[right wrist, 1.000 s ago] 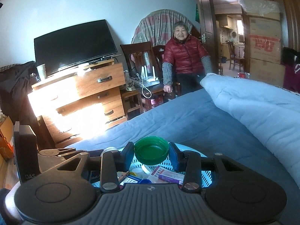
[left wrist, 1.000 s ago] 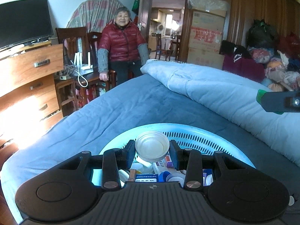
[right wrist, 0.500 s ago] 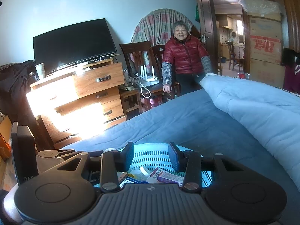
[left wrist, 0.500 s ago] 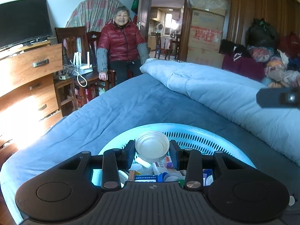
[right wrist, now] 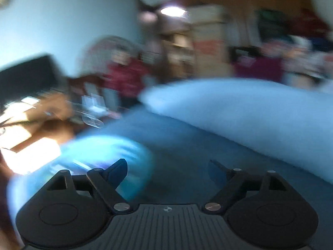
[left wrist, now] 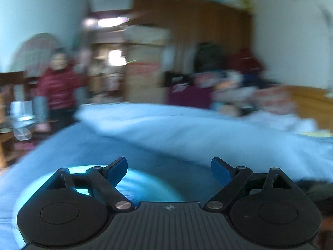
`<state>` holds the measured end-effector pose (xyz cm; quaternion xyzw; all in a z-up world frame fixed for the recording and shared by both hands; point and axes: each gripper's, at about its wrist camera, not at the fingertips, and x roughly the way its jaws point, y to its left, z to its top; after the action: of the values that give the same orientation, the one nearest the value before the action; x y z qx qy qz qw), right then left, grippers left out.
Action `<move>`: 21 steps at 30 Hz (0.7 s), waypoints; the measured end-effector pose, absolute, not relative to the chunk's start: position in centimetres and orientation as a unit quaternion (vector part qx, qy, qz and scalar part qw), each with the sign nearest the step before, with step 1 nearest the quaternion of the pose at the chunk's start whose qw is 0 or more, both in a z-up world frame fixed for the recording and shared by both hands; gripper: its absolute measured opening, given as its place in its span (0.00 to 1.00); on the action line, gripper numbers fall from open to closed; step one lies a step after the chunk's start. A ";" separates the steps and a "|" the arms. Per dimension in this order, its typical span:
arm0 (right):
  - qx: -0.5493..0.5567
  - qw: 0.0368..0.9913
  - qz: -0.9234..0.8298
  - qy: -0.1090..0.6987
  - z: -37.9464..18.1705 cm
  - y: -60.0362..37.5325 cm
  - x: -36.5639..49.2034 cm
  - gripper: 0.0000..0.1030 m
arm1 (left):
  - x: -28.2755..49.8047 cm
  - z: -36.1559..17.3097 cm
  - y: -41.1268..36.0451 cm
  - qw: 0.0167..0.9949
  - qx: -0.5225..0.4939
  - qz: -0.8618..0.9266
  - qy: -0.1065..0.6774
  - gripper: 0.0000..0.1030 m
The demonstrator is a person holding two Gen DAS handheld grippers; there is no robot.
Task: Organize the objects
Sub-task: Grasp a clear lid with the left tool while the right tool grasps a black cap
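Note:
Both views are blurred by motion. My left gripper (left wrist: 169,171) is wide open and empty over the blue bed cover, with the pale blue round basket (left wrist: 141,189) low at its left. My right gripper (right wrist: 167,173) is also wide open and empty, with the same basket (right wrist: 100,152) to its lower left. The basket's contents are too blurred to make out.
A folded light blue quilt (left wrist: 187,129) lies across the bed to the right, and shows in the right wrist view (right wrist: 239,106). A person in a red jacket (left wrist: 57,83) sits beyond the bed's far edge. A wooden dresser (right wrist: 31,120) stands at left. Boxes and bags line the back wall.
The left gripper let go of the white lid and opened wide. The right gripper, which dropped the green lid earlier, opened wider. Both cameras swung to the right, so the basket shifted left.

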<state>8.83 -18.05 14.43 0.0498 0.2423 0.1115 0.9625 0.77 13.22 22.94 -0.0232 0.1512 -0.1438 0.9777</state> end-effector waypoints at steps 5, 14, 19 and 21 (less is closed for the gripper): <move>0.060 0.948 0.012 0.313 6.8 -27.8 10.1 0.61 | 1.9 18.4 5.6 0.958 -0.016 -0.219 0.185 0.86; 0.031 0.934 0.032 0.355 -0.6 -30.2 17.4 0.59 | 5.9 10.9 -0.1 0.933 0.008 -0.240 0.268 0.84; 0.060 0.939 0.037 0.336 -0.2 -30.4 16.6 0.42 | 8.0 8.2 -1.9 0.922 0.019 -0.262 0.284 0.84; 0.068 0.947 0.041 0.311 1.3 -30.9 14.8 0.42 | 9.0 6.7 -3.4 0.914 0.023 -0.284 0.290 0.84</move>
<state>14.80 -30.86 1.32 0.0680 0.3107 0.0406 0.9472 8.99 -3.43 6.71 0.0229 0.2897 -0.2842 0.9136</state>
